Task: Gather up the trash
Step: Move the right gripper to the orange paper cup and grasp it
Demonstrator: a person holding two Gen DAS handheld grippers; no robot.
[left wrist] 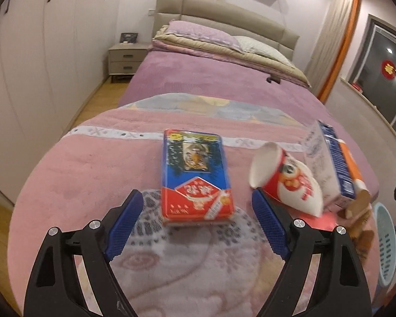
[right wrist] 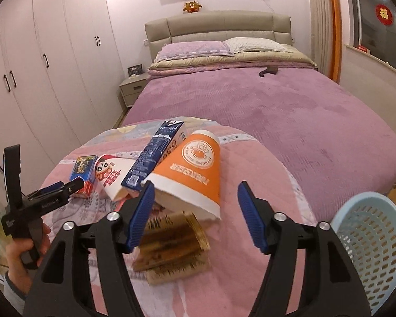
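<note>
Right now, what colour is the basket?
Light blue basket, with small holes; the right wrist view shows it best.

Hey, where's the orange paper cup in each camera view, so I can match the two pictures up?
Left wrist view: only an orange sliver of the orange paper cup shows at the far right, behind the blue milk carton.
Right wrist view: the orange paper cup lies on its side at center, just beyond the open right gripper.
Shared landmark: the blue milk carton lies directly against the cup in both.
</note>
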